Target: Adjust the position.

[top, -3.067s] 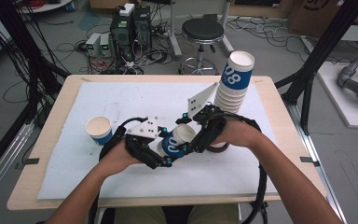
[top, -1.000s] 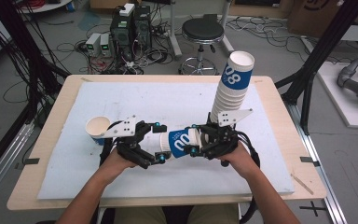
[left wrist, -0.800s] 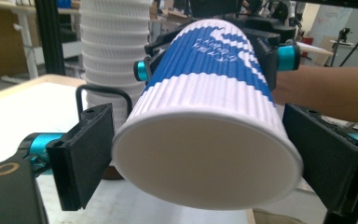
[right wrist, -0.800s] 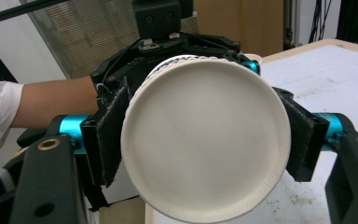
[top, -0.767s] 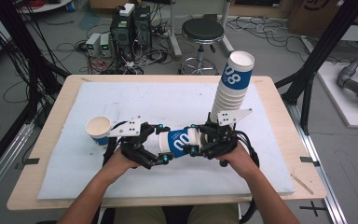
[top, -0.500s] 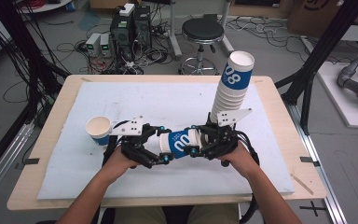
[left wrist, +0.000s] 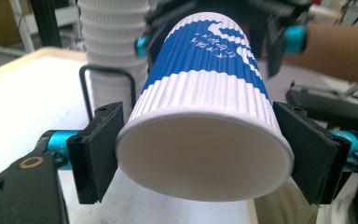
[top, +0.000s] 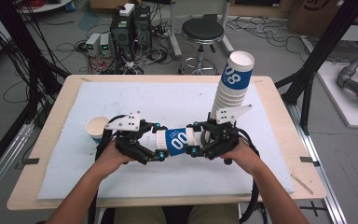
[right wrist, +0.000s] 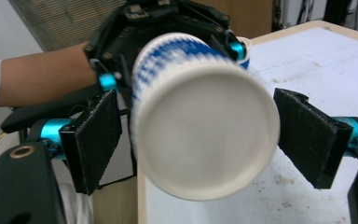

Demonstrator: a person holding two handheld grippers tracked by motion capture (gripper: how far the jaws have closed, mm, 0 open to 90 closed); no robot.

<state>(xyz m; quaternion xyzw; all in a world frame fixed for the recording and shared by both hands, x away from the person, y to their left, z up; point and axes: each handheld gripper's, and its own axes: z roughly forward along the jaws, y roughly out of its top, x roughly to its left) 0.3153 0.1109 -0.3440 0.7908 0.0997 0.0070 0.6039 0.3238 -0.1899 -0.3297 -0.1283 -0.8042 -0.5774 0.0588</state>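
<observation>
Held blue-and-white paper cup sideways above worktop, between both hands. Left hand-held gripper clenched on cup's wide rim end; pads pressed both sides. Right hand-held gripper at base end, jaws released, gap showing beside each pad. Step judged: handover or pulling nested cups apart, can't tell which. Next move called for right clamping base, then straight pull. Tall cup stack stood just behind; single cup at left.

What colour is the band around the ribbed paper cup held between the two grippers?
Blue on the white ribbed paper cup; clearest in the left gripper view.
</observation>
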